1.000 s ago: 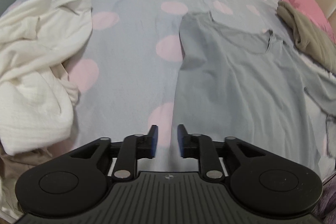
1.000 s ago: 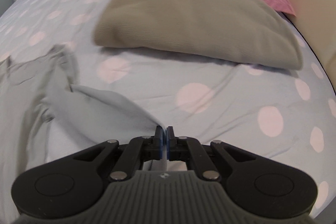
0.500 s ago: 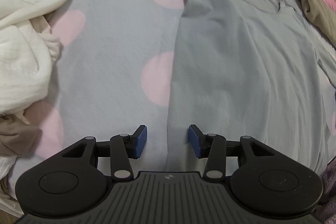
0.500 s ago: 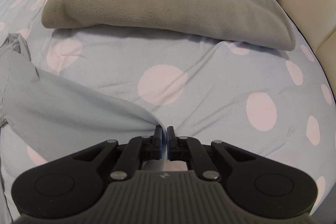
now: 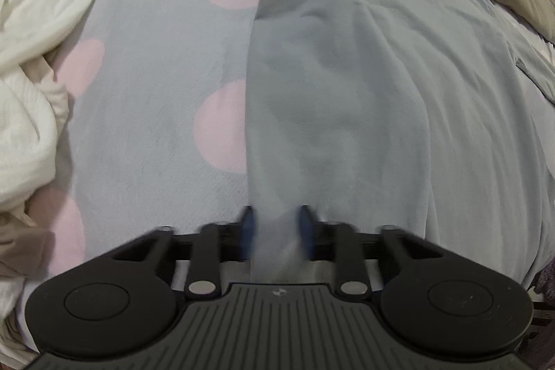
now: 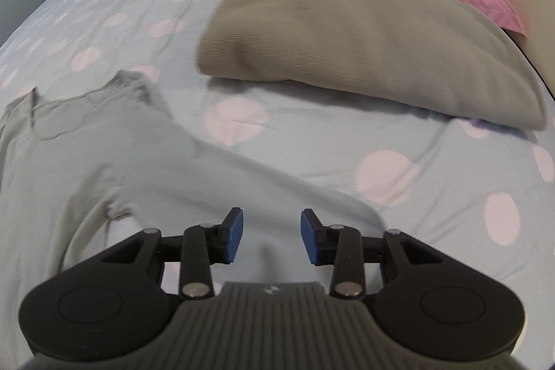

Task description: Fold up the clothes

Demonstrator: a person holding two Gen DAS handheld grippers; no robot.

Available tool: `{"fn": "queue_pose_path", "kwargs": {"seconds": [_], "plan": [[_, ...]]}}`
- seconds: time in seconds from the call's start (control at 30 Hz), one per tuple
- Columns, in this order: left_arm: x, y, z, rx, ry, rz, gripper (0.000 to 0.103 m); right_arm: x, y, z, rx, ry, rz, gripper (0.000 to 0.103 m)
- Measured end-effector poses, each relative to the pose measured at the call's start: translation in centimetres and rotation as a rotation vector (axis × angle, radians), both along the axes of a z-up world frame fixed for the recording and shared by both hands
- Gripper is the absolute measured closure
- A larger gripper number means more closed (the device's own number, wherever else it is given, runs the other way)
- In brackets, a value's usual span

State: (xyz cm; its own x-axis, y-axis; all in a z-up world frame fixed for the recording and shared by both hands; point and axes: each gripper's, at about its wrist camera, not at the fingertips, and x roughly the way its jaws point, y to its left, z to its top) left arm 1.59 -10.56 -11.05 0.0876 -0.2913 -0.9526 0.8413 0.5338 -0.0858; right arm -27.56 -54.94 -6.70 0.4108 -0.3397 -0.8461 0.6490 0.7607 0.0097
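two grippers work a grey shirt lying flat on the dotted bed. right gripper, clamped on the sleeve a moment ago, now gapes, sleeve dropped. left gripper, blurred, half-open, has moved astride the hem; a side fold seems likely.

I read the grey shirt as thin, matt knit cloth, softly creased. The bedsheet looks like matt brushed fabric — faintly fuzzy. The white garment is crinkled woven cloth. My right gripper shows matt black plastic, blue rubbery-looking pads and bright metal pivot pins — the taupe folded cloth looks fleecy.
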Motion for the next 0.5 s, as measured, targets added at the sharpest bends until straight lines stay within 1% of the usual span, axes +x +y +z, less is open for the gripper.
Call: {"fn": "queue_pose_path", "kwargs": {"seconds": [0.03, 0.13, 0.2, 0.4, 0.5], "plan": [[-0.1, 0.1, 0.3, -0.009, -0.007, -0.001, 0.102, 0.0, 0.1, 0.0, -0.001, 0.003, 0.000, 0.062], [0.7, 1.0, 1.6, -0.049, -0.030, 0.044, 0.102, 0.0, 0.3, -0.2, -0.004, 0.013, 0.002, 0.062], [1.7, 1.9, 2.9, -0.096, -0.030, 0.095, 0.102, 0.0, 0.4, -0.3, -0.006, 0.019, 0.002, 0.061], [5.3, 3.7, 7.4, -0.221, -0.115, 0.254, 0.102, -0.5, 0.2, -0.9, 0.002, 0.036, -0.015, 0.059], [7.9, 4.5, 8.6, -0.242, -0.164, 0.340, 0.103, -0.6, 0.1, -1.1, 0.006, 0.043, -0.019, 0.059]]}}
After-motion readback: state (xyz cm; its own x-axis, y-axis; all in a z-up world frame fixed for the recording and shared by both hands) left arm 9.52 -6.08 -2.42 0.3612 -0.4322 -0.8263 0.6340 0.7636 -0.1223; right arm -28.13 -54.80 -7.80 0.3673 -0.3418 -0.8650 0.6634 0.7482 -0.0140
